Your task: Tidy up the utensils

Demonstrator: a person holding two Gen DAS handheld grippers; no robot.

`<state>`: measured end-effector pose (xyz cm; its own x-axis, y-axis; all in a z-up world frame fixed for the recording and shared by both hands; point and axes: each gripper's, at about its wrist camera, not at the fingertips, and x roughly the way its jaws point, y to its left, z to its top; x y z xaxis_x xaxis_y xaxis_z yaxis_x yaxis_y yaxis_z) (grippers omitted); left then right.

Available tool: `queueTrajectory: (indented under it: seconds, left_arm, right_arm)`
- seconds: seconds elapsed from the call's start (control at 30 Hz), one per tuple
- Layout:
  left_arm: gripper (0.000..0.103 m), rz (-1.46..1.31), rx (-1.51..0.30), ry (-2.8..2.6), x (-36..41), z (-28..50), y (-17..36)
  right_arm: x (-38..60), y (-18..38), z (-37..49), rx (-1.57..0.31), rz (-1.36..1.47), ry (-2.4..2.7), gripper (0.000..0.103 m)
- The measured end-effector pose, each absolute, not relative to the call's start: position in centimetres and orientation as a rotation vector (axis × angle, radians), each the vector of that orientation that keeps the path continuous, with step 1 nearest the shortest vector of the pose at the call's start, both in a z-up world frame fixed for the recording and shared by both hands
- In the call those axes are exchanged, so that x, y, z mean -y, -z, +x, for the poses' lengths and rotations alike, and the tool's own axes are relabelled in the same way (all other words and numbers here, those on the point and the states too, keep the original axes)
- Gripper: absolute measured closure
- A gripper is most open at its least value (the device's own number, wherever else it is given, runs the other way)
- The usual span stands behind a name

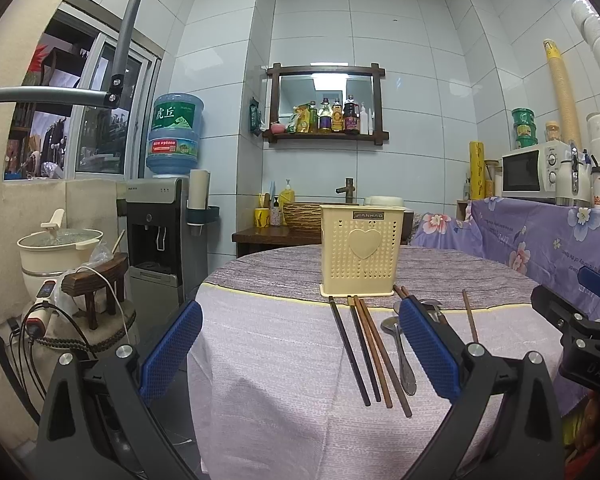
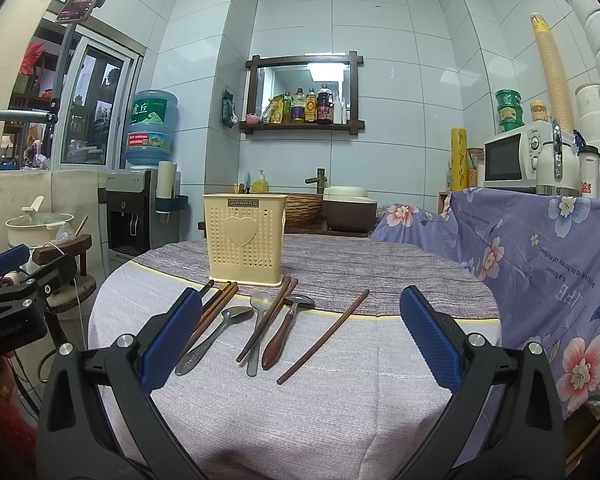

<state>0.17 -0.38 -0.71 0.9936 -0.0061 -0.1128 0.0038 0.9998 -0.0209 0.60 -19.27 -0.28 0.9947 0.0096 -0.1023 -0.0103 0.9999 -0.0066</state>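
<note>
Both wrist views look low across the table (image 1: pixel 284 360) toward the holder (image 2: pixel 245 240), the left view from farther left.

In the left wrist view the right finger (image 1: pixel 428 348) hides parts of the spoons (image 1: pixel 400 344) and a pair of chopsticks (image 1: pixel 401 290). In the right wrist view the left finger (image 2: pixel 172 340) covers the near ends of the chopsticks (image 2: pixel 220 296). The holder (image 2: pixel 245 239) walls hide its inside, and the shelf bottles' (image 2: pixel 308 105) labels are too small to read.

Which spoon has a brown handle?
The spoon with the brown wooden handle, rightmost of the three spoons, between the crossed chopsticks and the lone chopstick. The other two are all silver metal.
</note>
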Motion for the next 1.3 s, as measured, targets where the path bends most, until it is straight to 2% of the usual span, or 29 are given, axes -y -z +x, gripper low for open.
queueTrajectory:
  seconds: [0.43, 0.67, 1.0, 1.07, 1.2, 1.3]
  left_arm:
    - [0.005, -0.006, -0.141, 0.014, 0.4, 0.8, 1.1]
    - [0.005, 0.013, -0.32, 0.027, -0.1, 5.1, 1.1]
    - [0.005, 0.026, -0.624, 0.123, -0.7, 13.2, 1.5]
    - [0.009, 0.03, -0.68, 0.144, -0.5, 15.1, 1.3]
    - [0.021, 0.073, -0.727, 0.176, 0.6, 18.2, 0.9]
    - [0.033, 0.064, -0.783, 0.196, 0.8, 20.4, 1.0]
  right_arm:
    - [19.3, 0.4, 1.7, -0.147, -0.016, 0.017, 0.006]
    - [22.2, 0.6, 6.5, -0.347, 0.088, 0.014, 0.006]
    - [25.2, 1.9, 14.0, -0.621, 0.088, 0.018, 0.006]
    - [25.5, 1.7, 15.4, -0.651, 0.093, 0.012, 0.007]
    - [25.6, 1.7, 18.4, -0.719, 0.094, -0.008, 0.02]
    - [26.1, 1.6, 20.3, -0.751, 0.129, -0.011, 0.03]
